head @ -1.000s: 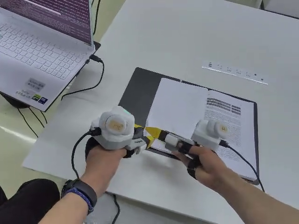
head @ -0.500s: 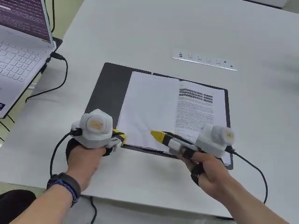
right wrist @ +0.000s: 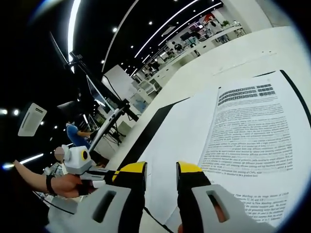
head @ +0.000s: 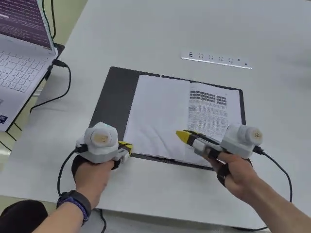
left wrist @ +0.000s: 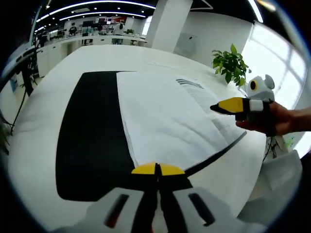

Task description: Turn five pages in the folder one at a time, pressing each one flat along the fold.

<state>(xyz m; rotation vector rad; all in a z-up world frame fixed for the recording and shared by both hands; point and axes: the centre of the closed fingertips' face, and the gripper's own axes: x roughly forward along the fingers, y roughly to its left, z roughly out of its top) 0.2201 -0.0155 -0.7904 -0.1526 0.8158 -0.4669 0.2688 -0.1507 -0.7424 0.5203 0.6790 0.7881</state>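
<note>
White desk (head: 204, 29) in an open-plan office. A laptop (head: 19, 58) stands by the desk's left edge, with a dark cable (head: 60, 94) trailing from it. A socket strip (head: 216, 60) lies near the far edge. The floor (head: 68, 19) is pale yellow-green. Left gripper view: white column (left wrist: 163, 22), potted plant (left wrist: 232, 68), bright window (left wrist: 274, 58), ceiling light strips (left wrist: 97, 6).

1. The left hand-held gripper (head: 125, 147) has its jaws closed, yellow tips pressed together, and is held low in the left hand (head: 91, 171).
2. The right hand-held gripper (head: 184, 137) has its jaws slightly apart, points toward the other gripper, and is gripped by the right hand (head: 239, 174).
</note>
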